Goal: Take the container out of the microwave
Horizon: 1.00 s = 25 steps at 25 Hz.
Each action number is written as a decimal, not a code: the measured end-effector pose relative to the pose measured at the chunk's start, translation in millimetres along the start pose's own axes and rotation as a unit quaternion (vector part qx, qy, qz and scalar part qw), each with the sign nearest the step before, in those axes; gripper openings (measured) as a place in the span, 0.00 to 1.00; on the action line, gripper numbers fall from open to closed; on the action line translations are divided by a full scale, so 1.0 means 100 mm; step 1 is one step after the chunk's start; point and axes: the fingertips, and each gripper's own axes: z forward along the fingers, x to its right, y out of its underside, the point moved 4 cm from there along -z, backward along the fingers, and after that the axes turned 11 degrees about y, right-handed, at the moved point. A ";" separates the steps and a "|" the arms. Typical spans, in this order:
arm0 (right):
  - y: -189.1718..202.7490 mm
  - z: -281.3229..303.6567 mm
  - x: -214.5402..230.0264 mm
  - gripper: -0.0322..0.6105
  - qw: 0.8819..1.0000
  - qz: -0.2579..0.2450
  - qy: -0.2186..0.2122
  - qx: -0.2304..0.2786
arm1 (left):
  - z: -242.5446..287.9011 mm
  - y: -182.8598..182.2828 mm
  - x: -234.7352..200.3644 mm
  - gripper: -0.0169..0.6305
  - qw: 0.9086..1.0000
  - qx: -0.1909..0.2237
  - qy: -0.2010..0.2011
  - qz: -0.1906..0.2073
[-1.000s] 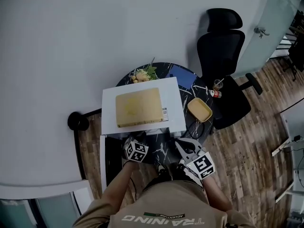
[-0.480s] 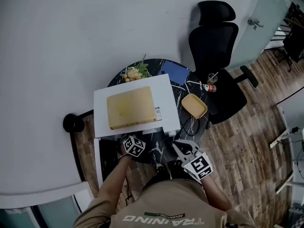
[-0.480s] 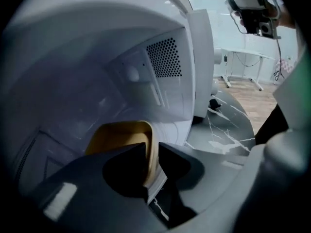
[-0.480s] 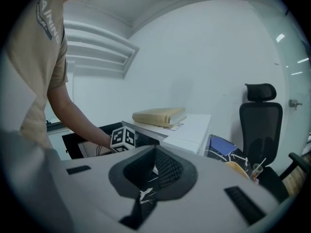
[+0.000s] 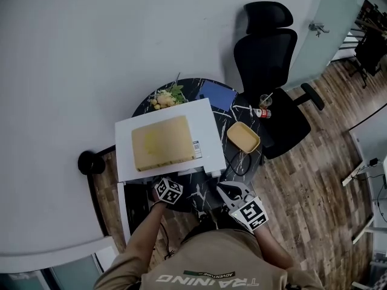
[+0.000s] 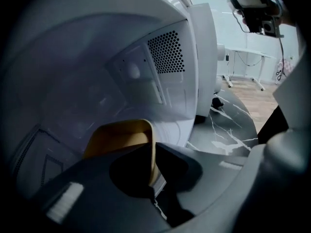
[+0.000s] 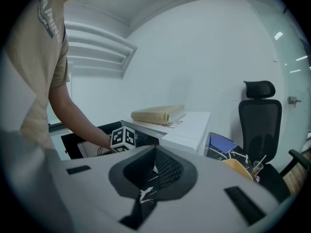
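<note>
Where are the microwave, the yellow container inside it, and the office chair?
microwave (image 5: 208,128): head view, bare white top.
yellow container (image 6: 119,137): left gripper view, its side wall.
office chair (image 5: 266,56): head view, backrest.

The yellow plastic container (image 6: 119,139) with rounded corners sits low inside the white box-shaped microwave (image 6: 165,57). Its thin near wall stands upright between the jaws of the left gripper (image 6: 152,176), which are closed on it. The microwave's pale cavity opens just ahead of this gripper, and the door (image 5: 123,205) stands open at the gripper's left.
</note>
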 end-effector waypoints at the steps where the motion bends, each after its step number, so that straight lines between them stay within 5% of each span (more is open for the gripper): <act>1: -0.01 0.00 0.00 0.06 1.000 -0.001 -0.001 -0.001 | -0.02 0.00 0.01 0.07 1.000 0.002 0.000 -0.003; 16: -0.06 0.02 -0.32 0.06 0.999 -0.018 -0.036 0.017 | -0.54 0.11 0.53 0.07 1.000 0.025 0.002 -0.014; 25: 0.03 -0.09 -0.61 0.06 1.000 -0.022 -0.020 0.004 | -0.69 0.22 0.91 0.07 0.998 0.048 0.027 0.005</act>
